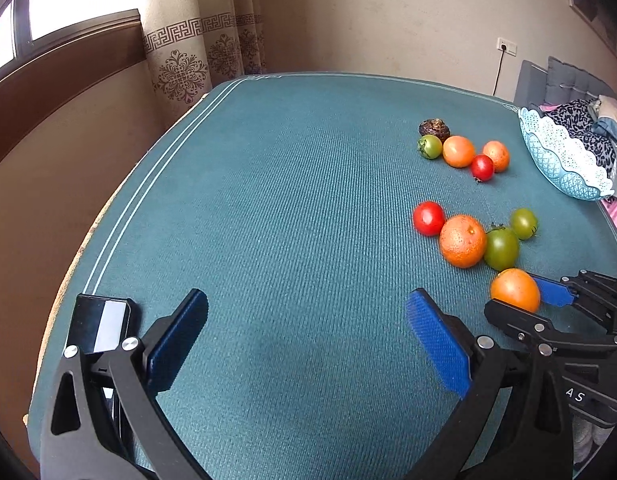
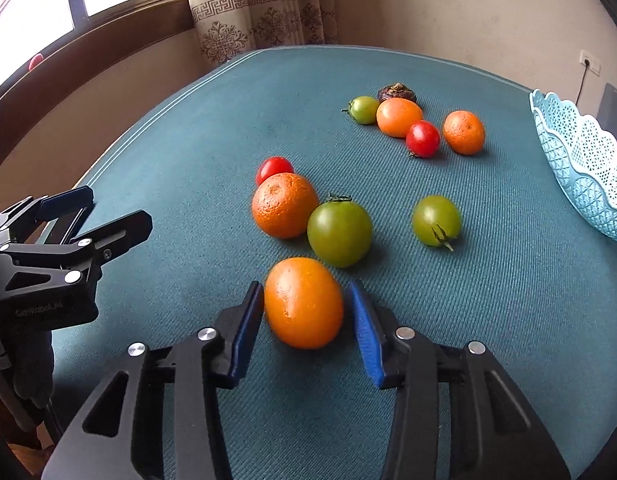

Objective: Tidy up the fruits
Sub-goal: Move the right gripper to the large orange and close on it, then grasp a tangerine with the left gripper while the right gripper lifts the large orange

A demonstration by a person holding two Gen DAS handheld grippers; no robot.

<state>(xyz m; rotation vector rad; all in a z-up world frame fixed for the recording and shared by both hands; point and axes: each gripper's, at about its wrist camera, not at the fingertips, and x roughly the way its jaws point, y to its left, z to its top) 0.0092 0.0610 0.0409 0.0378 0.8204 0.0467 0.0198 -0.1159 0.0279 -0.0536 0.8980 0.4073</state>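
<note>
One orange fruit point(image 2: 303, 303) sits near on the teal table point(image 2: 188, 128), bracketed by the right tool point(image 2: 306, 312), its pads narrowing but seemingly not quite pressing; squeeze gently and centred, left tool point(image 1: 306, 330) wide and idle, basket point(image 2: 580, 172) far right.

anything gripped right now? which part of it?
Right hand-held gripper brackets the smooth orange fruit across its sides; firm grip cannot be told. Left hand-held gripper is open, holding nothing.
</note>
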